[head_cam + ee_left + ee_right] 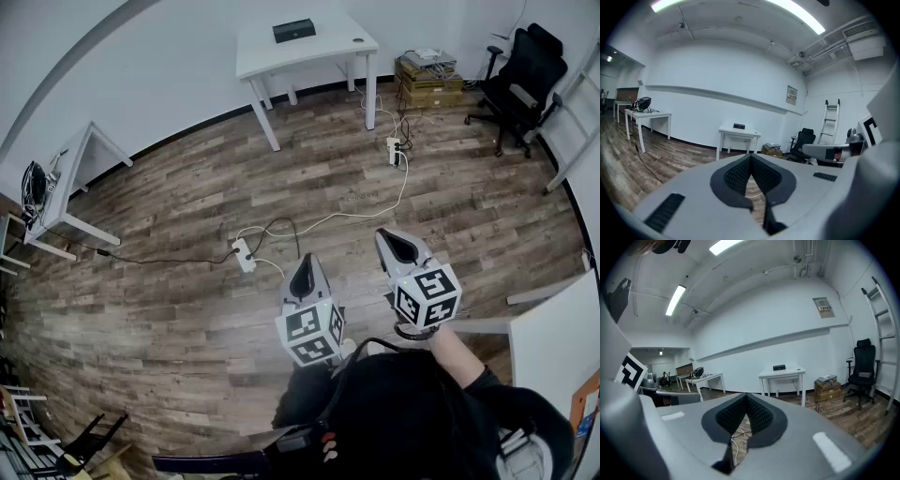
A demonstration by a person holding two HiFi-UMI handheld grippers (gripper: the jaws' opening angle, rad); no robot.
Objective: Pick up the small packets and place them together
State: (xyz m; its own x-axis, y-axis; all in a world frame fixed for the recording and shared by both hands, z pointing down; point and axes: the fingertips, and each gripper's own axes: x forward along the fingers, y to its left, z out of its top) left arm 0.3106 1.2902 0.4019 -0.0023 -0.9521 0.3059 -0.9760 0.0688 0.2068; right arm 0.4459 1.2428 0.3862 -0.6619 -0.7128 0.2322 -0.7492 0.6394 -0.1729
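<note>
Apparently the task is not under way: no packets show in any view, so their place cannot be told. You hold the left tool (302, 274) and the right tool (397, 246) side by side before your body, at the lower middle of the frame, both tipped slightly down over the floor (141, 300). Both have their jaws together and carry nothing, which is probably only a waiting pose.

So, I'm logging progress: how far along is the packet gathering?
Nothing looks done: no packets show in any view. Nothing in hand: left gripper and right gripper have jaws shut, empty, above the wooden floor. The whole gathering remains.
</note>
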